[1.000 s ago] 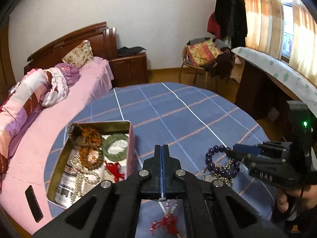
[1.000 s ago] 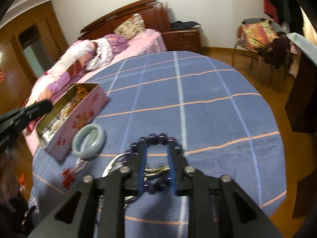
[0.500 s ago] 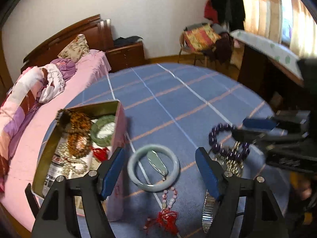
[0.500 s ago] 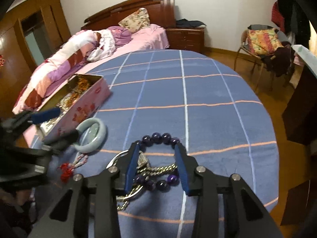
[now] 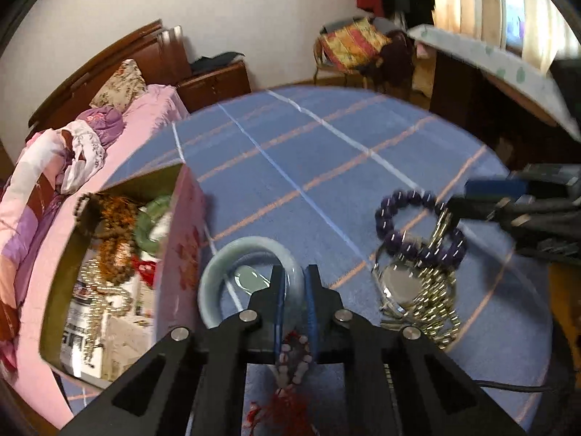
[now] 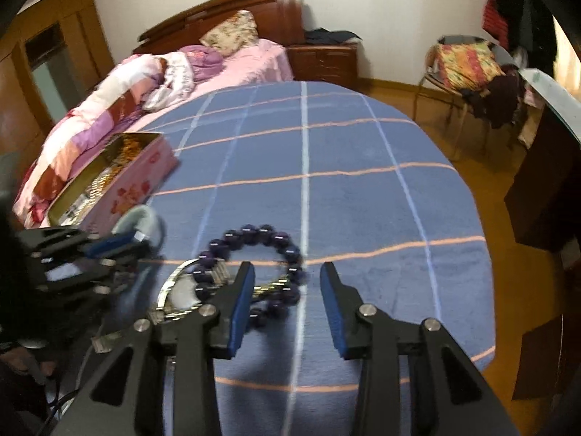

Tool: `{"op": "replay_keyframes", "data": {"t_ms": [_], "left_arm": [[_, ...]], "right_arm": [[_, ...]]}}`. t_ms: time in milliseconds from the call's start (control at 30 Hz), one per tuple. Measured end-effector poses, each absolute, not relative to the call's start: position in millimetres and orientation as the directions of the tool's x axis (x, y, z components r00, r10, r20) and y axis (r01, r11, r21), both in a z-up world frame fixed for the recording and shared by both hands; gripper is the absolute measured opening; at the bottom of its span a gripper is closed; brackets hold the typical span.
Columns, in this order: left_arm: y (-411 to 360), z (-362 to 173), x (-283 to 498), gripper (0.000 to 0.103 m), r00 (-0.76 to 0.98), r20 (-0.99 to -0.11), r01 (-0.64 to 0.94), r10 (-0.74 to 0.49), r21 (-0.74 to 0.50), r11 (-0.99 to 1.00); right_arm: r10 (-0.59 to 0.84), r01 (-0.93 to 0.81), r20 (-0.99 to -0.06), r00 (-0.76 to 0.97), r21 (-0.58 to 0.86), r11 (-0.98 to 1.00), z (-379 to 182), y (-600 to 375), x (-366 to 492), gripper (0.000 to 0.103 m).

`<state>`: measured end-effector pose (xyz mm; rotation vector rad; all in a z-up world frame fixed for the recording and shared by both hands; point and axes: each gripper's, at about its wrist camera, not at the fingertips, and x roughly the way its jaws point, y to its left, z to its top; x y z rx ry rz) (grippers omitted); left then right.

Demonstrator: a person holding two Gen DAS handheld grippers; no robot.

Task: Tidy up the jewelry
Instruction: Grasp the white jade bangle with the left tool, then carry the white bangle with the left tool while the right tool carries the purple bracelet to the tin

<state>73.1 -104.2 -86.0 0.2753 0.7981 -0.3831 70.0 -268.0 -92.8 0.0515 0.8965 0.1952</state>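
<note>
Reaching low over the blue plaid tabletop, the left claw points forward in the left wrist view, its two blue-padded fingers pinched on the near rim of a pale jade bangle. The bangle lies just beside the pink tin box, which is open and holds one green bangle, brown bead strands and a pearl strand. Under the claw a beaded string with a red tassel trails toward the camera. To the right lie one purple bead bracelet and one metal watch, overlapping.

In the right wrist view, the right claw hovers level above the tabletop with its fingers spread wide, holding nothing. The purple bead bracelet and watch lie beneath and just left of its left finger. The left claw shows at the left edge, at the bangle.
</note>
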Motion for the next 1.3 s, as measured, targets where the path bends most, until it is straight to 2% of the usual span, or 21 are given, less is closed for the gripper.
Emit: {"op": "replay_keyframes", "data": {"t_ms": [167,267,300,333,367,500,900,1300], "left_arm": [[-89.1,-40.0,64.4,0.010,0.694,-0.667,0.405,-0.269,0.053,0.913],[-82.5,-17.5,60.8,0.010,0.716,-0.630,0.406,-0.299,0.028,0.913],[-80.5,-12.8,60.1,0.010,0.721,-0.623,0.404,-0.302,0.026,0.914],[-77.4,-7.0,59.8,0.010,0.726,-0.614,0.403,-0.308,0.018,0.915],[-74.7,-3.2,59.5,0.010,0.729,-0.608,0.401,-0.314,0.007,0.916],[-66.8,9.6,56.9,0.010,0.743,-0.586,0.395,-0.323,-0.006,0.919],[-37.1,25.8,57.6,0.010,0.775,-0.552,0.356,-0.308,-0.022,0.934],[-7.2,30.1,58.7,0.010,0.793,-0.533,0.318,-0.294,-0.050,0.947]], "right_arm": [[0.188,-0.171,-0.798,0.572,0.108,0.979,-102.0,-261.6,81.6,0.039],[0.175,-0.198,-0.807,0.565,0.073,0.977,-105.6,-252.3,85.0,0.028],[0.154,-0.206,-0.809,0.568,0.042,0.978,-105.9,-248.2,85.6,0.019],[0.166,-0.208,-0.808,0.566,0.055,0.977,-105.7,-248.0,86.0,0.016],[0.195,-0.208,-0.805,0.561,0.091,0.974,-105.9,-250.2,86.5,0.016],[0.194,-0.203,-0.767,0.611,0.085,0.975,-91.4,-252.6,77.2,0.016],[0.231,-0.312,-0.661,0.714,-0.005,0.950,-16.9,-206.7,51.7,0.016],[0.309,-0.371,-0.625,0.717,0.032,0.928,14.4,-187.2,51.9,0.016]]}}
